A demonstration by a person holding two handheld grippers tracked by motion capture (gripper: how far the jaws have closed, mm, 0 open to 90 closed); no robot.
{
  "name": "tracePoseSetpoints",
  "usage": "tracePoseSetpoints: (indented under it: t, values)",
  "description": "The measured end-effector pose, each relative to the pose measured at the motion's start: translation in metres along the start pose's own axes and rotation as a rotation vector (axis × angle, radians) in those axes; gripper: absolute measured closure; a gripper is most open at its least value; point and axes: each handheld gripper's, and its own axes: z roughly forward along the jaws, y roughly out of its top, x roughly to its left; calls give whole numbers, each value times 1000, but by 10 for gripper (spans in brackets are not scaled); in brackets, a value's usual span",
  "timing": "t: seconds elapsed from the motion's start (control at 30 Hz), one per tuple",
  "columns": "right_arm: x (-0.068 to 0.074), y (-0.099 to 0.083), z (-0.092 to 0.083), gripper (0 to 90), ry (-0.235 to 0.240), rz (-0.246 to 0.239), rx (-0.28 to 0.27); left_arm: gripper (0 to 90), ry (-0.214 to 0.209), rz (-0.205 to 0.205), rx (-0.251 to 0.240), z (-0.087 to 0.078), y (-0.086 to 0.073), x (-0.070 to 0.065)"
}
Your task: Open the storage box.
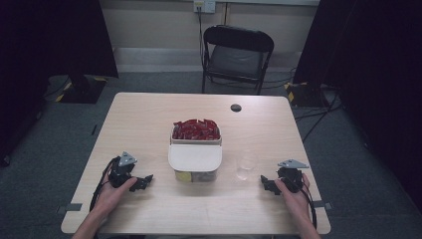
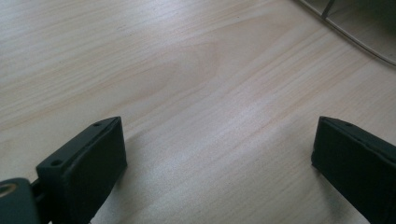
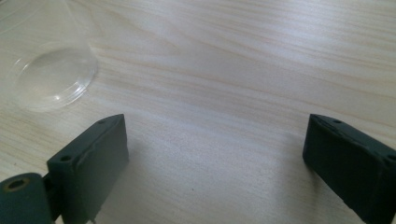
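Two containers stand mid-table: an open box of red packets (image 1: 196, 130) behind a lidded white box (image 1: 195, 162). A clear plastic cup (image 1: 246, 166) stands just right of them, and its base (image 3: 49, 79) lies up and left of my right jaws. My left gripper (image 1: 145, 181) rests on the table at the front left, open, with bare wood between its jaws (image 2: 219, 154). My right gripper (image 1: 265, 182) rests at the front right, a short way from the cup, open with nothing between its jaws (image 3: 215, 154).
The light wooden table (image 1: 149, 114) has a dark round cable hole (image 1: 236, 107) near its far edge. A black folding chair (image 1: 236, 57) stands behind the table. Dark curtains hang at both sides of the room.
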Motion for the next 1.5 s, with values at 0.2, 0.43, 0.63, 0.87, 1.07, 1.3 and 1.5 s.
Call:
tracePoseSetpoints:
  t: [0.2, 0.43, 0.63, 0.87, 1.07, 1.3, 1.5]
  values:
    - [0, 0, 1, 31, -11, 11, 7, 24, 1, 2, 10, 1, 2, 0]
    - [0, 0, 1, 31, -11, 11, 7, 98, 12, -20, 21, -2, 5, 2]
    - [0, 0, 1, 31, -10, 12, 7, 160, 5, -44, 23, -5, 6, 2]
    - [0, 0, 1, 31, -10, 11, 7, 160, -35, -51, 1, -11, 9, -1]
    - [0, 0, 1, 31, -11, 12, 7, 161, -88, -68, -64, -18, 13, -4]
    - [-1, 0, 1, 32, -4, 3, 7, 161, -124, -73, -82, -24, 17, -10]
    - [-1, 0, 1, 32, 1, -4, 7, 163, -138, -53, -84, -23, 22, -22]
